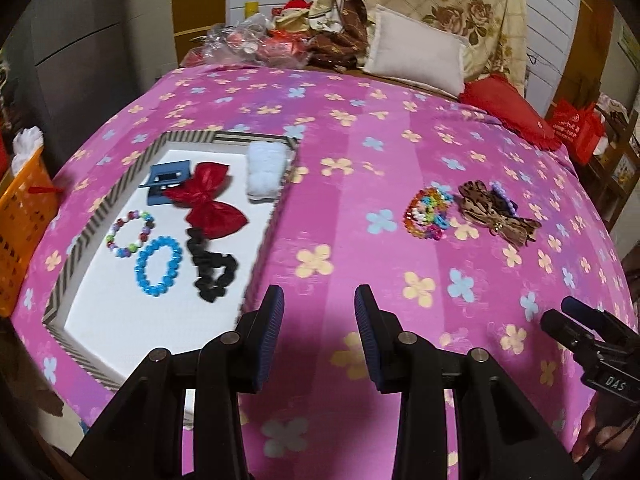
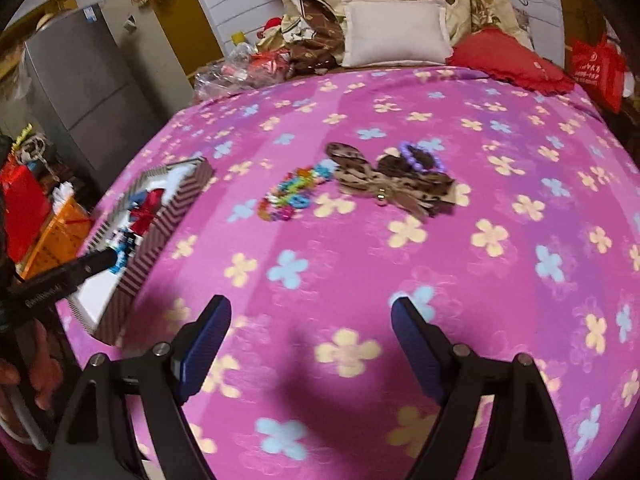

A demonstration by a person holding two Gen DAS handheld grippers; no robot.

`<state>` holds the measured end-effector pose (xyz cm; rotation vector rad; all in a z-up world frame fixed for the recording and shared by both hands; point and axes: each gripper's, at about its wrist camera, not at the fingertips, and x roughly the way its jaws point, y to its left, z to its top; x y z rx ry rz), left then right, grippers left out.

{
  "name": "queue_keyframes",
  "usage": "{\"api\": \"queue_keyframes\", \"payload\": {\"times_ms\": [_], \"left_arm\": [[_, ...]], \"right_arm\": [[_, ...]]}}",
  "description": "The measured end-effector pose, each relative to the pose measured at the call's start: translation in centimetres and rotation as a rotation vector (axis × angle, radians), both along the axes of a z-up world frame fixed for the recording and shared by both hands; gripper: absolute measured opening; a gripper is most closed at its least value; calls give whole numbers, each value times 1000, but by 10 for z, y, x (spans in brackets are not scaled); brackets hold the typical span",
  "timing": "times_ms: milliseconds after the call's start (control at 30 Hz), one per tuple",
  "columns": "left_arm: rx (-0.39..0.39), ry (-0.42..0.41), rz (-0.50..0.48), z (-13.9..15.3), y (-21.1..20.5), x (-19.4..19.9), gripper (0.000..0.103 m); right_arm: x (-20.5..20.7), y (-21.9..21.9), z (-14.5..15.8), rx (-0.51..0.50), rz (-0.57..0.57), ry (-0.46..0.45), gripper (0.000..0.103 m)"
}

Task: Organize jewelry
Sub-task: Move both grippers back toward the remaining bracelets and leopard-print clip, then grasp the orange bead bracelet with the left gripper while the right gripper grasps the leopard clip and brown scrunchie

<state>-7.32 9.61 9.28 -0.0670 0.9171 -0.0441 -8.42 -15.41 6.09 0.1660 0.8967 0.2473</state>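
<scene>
Three left outside: beaded bracelet pile (image 2: 294,192), leopard bow (image 2: 394,186), purple bracelet (image 2: 422,158), all mid-bed on the pink blanket (image 2: 500,320), toward its right side.
Already boxed: red bow (image 1: 206,204), blue claw clip (image 1: 164,180), blue bracelet (image 1: 158,266), multicolor bracelet (image 1: 130,234), black scrunchie (image 1: 212,270), white fluffy piece (image 1: 266,172).
Box: striped tray (image 1: 268,240) sits by the blanket's left edge, well apart from the loose cluster.
My left gripper (image 1: 319,304): jaws moderately apart, nothing held, beside the tray's near right corner.
My right gripper (image 2: 311,320): jaws wide, nothing held, hovering over bare blanket.
Key relation: loose cluster lies straight ahead of my right gripper, slightly left of its centerline; right is nearer, I judge.
Bow axis: leopard bow runs roughly crosswise to my right fingers.
Next, my guess: right reaches forward for the bead pile or bow.
</scene>
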Motion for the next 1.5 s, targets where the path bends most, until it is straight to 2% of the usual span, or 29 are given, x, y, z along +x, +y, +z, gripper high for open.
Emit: {"api": "queue_keyframes", "payload": {"times_ms": [300, 467, 567, 700, 833, 1000, 1167, 1333, 1500], "left_arm": [[22, 21, -28, -13, -23, 16, 30], [6, 46, -35, -24, -30, 27, 30], [-23, 71, -41, -33, -34, 37, 30], [-107, 103, -61, -42, -37, 51, 30], [-134, 130, -103, -48, -50, 69, 30], [-190, 164, -92, -56, -56, 94, 30], [-166, 165, -91, -64, -65, 108, 30], [-187, 169, -74, -68, -68, 121, 30], [-141, 167, -55, -72, -76, 133, 30]], "right_arm": [[18, -20, -6, -9, -42, -4, 85], [32, -27, -8, -26, -51, -10, 85], [39, -29, -9, -47, -54, -15, 85], [49, -34, -13, -41, -62, -15, 85], [54, -38, -18, -37, -59, -9, 85], [57, -45, -22, -42, -66, 2, 85], [63, -50, -23, -50, -69, 1, 85], [72, -49, -21, -66, -52, -8, 85], [84, -43, -13, -105, -25, -40, 85]]}}
